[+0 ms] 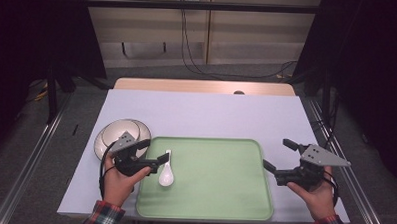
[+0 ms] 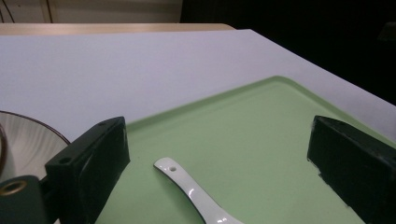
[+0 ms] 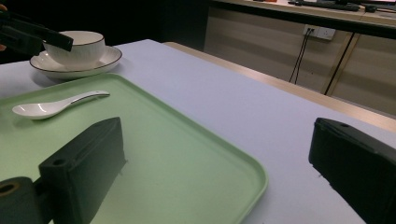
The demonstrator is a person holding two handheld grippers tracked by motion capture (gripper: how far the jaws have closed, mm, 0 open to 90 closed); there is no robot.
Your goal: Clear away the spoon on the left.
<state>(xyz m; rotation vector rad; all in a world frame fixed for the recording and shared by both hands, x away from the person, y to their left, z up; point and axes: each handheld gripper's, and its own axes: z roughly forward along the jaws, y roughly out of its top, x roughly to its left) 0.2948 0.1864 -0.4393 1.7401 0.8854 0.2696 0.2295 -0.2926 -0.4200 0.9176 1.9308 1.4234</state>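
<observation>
Our left gripper [image 1: 151, 154] hangs open over the spoon [image 1: 166, 173] on the tray [image 1: 223, 193]. Next we likely lower and close on its handle; our right gripper [image 1: 279, 155] waits open.

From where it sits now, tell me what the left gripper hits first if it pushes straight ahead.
Probably the white spoon on the green tray: the left gripper is open and the spoon's handle lies between its jaws, just ahead. Depth is unclear, so it might pass above it.
</observation>
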